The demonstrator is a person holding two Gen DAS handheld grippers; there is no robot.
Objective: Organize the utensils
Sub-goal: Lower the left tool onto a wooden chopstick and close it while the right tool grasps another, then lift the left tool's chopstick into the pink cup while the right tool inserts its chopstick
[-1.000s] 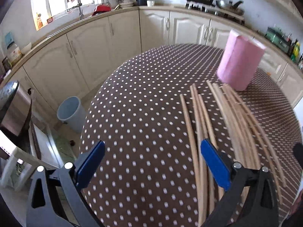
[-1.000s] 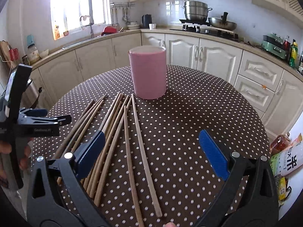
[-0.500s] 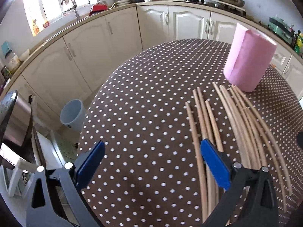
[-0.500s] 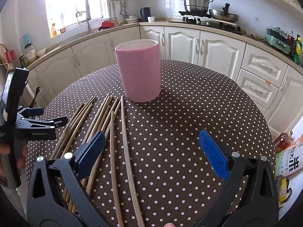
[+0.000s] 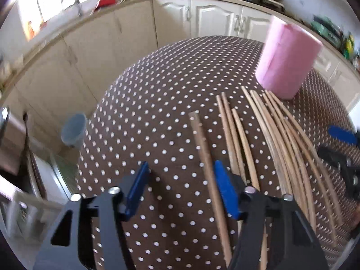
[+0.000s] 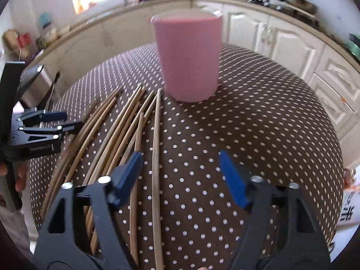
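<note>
No wooden chopsticks (image 6: 155, 148) stood in the pink cylindrical holder (image 6: 187, 60); all lay on the dotted worktop (image 6: 258, 121), with both the left claw (image 5: 180, 189) and right claw (image 6: 182, 175) wide and empty.

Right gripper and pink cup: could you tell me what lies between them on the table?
In the right wrist view, only bare dotted tablecloth separates the open right gripper from the pink cup; the chopsticks lie off to the left.
</note>
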